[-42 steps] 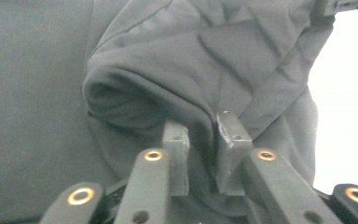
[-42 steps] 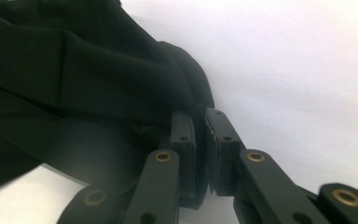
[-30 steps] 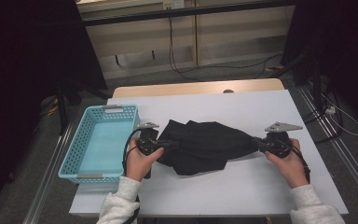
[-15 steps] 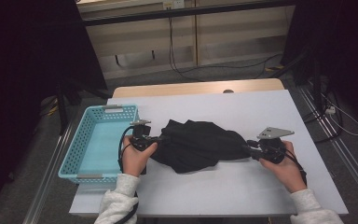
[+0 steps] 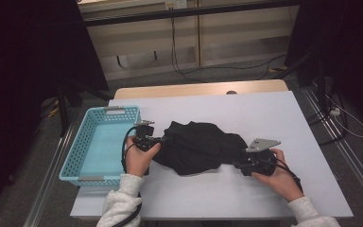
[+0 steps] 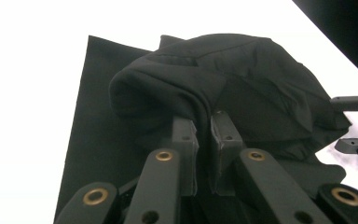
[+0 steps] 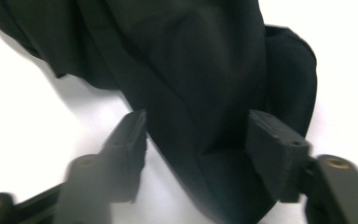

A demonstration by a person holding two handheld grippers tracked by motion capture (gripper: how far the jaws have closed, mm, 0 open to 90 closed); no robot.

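Fingers [image 6: 186, 140] of the left gripper [image 5: 152, 140] are pinching a thick folded edge of the black garment [image 5: 198, 146], pressed tight on the cloth with hardly any gap between them. Fingers [image 7: 129, 135] of the right gripper [image 5: 246, 164] are standing apart; they have just been opening, and the garment's other end is lying between them without either pad pressing on it.

That black garment is lying bunched in the middle of the white counter [image 5: 264, 113], stretched between the two hands, just beside the light blue plastic basket [image 5: 82, 156] at the person's left.

Several things could be going wrong from here, as I judge it. With the right end let go, the cloth is hanging on one grip alone, so a pull by the left hand could be dragging the loose end across the counter and undoing whatever fold there is. The left fingers are holding only a rolled hem, and the layers could be slipping out one by one under the garment's weight. The open right fingers could also be snagging the fabric as they draw back, tugging it out of shape.

No brand, label or writing is readable on the garment, the basket or the grippers.
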